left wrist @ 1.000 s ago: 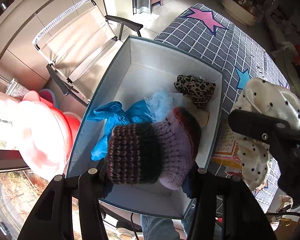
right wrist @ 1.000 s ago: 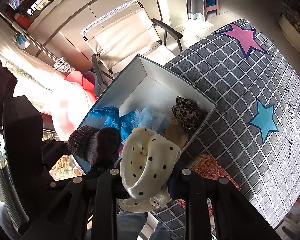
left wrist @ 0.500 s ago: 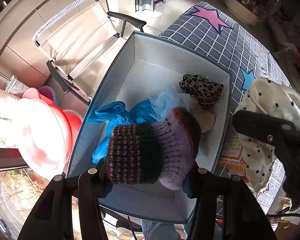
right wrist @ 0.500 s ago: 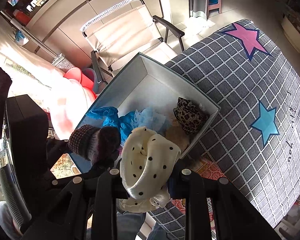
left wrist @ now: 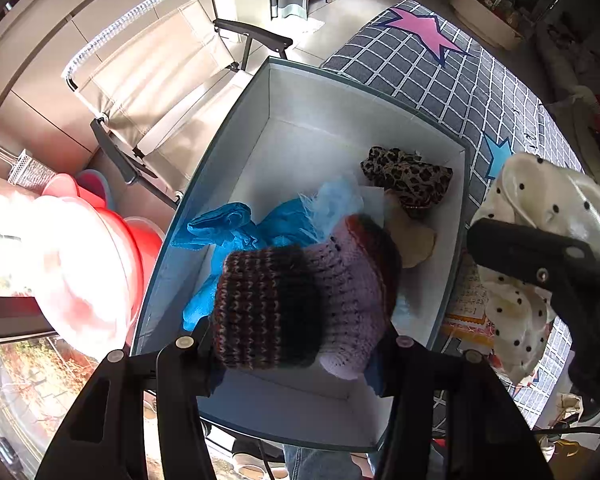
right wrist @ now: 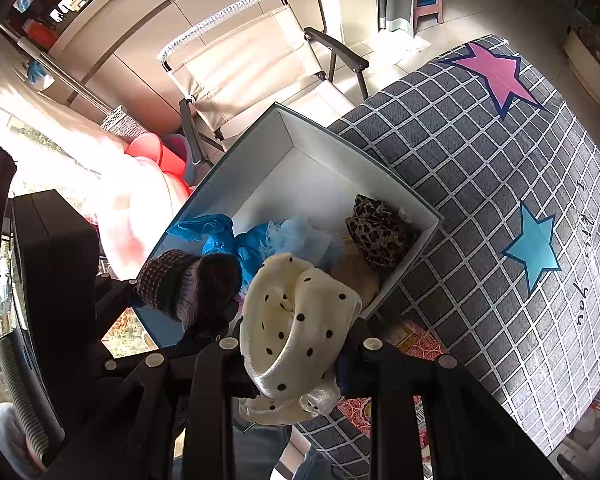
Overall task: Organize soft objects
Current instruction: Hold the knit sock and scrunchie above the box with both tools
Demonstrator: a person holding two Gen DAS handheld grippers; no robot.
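Note:
My left gripper [left wrist: 296,340] is shut on a knitted hat [left wrist: 300,300] striped in dark and lilac, held above the near end of a white-lined box [left wrist: 284,92]. In the right wrist view that hat [right wrist: 188,284] hangs at the left over the box [right wrist: 300,132]. My right gripper [right wrist: 300,344] is shut on a cream satin cloth with black dots [right wrist: 296,320], over the box's near right rim; the same cloth [left wrist: 540,216] shows at the right of the left wrist view. Inside the box lie a blue cloth [left wrist: 236,232], a pale blue piece [left wrist: 336,200], a leopard-print piece [left wrist: 408,176] and a tan piece [left wrist: 416,240].
The box stands on the edge of a grey checked cover with stars [right wrist: 500,200]. A beige folding chair [right wrist: 252,52] stands behind it, with red basins [left wrist: 112,248] to the left. A red patterned paper [right wrist: 420,340] lies by the box's near corner.
Both views have drifted slightly, so the box sits a little further back in frame. Both grips are unchanged.

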